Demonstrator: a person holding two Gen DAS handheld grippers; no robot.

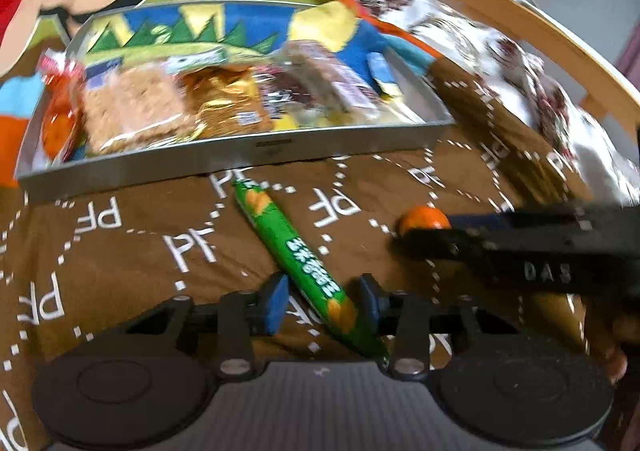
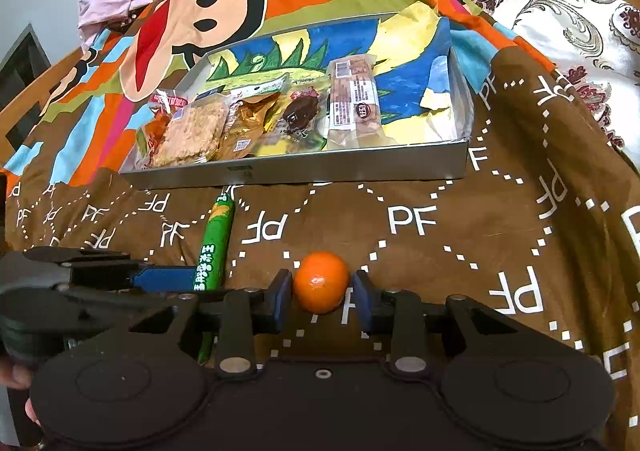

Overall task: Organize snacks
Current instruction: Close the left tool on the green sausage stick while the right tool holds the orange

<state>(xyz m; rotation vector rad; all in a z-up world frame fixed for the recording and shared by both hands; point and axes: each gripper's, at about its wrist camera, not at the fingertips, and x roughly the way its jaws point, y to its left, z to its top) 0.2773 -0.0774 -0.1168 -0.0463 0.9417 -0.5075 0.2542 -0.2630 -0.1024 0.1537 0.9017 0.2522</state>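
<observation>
Right gripper (image 2: 322, 297): jaws spread, bracketing the orange (image 2: 321, 281) on both sides, a small gap at each pad. Left gripper (image 1: 322, 303): jaws wide, green stick pack (image 1: 298, 259) lying slantwise between them, unclamped. Both on the brown blanket (image 2: 460, 251) near the metal tray's (image 2: 320, 171) front wall; wrapped snacks crowd the tray's left half.

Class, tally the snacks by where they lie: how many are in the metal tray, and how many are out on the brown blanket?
In the metal tray: 5 wrapped snacks
On the brown blanket: 2, the green stick pack and the orange
Total: 7
</observation>
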